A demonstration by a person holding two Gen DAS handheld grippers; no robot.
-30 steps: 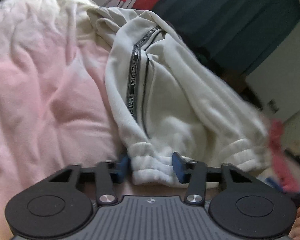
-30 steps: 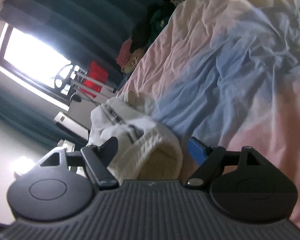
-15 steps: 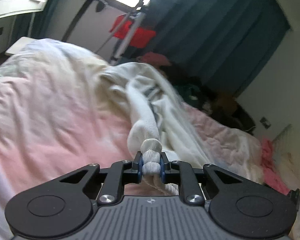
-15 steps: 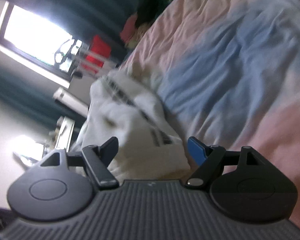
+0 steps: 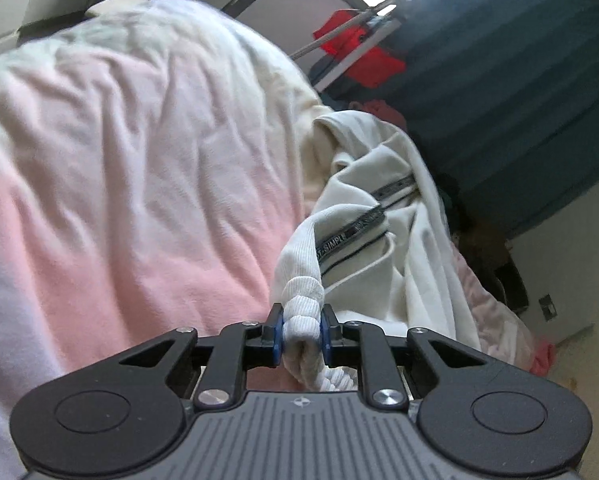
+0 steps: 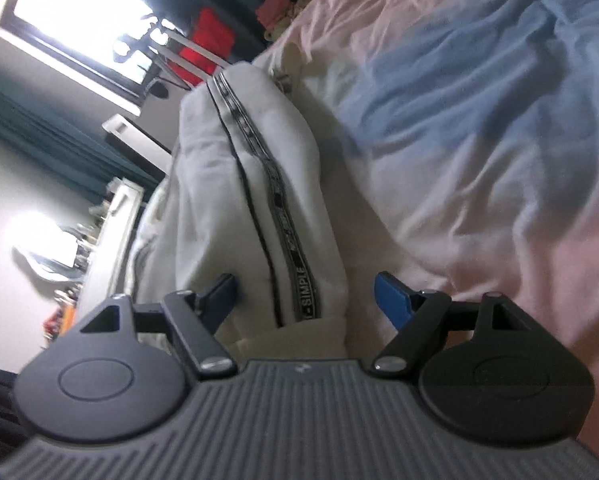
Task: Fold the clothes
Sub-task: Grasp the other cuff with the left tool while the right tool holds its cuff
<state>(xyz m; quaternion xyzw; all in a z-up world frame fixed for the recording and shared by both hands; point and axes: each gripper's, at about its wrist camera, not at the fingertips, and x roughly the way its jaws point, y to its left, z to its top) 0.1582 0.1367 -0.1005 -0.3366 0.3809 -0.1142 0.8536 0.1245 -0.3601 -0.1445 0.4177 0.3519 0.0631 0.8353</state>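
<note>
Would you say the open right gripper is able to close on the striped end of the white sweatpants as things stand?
Probably yes: the right gripper is open, the white sweatpants' striped end lies between its fingers, and nothing blocks them.

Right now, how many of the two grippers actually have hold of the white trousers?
1. The left gripper is clamped on a ribbed cuff of the white trousers; the right gripper stands open around the other leg end, not pinching it.

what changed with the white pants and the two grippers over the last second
The left gripper closed on the ribbed cuff of the white pants, which earlier sat between open jaws, and has pulled it up into a bunched strand. The right gripper moved closer along the other leg. It stayed open, holding nothing.
</note>
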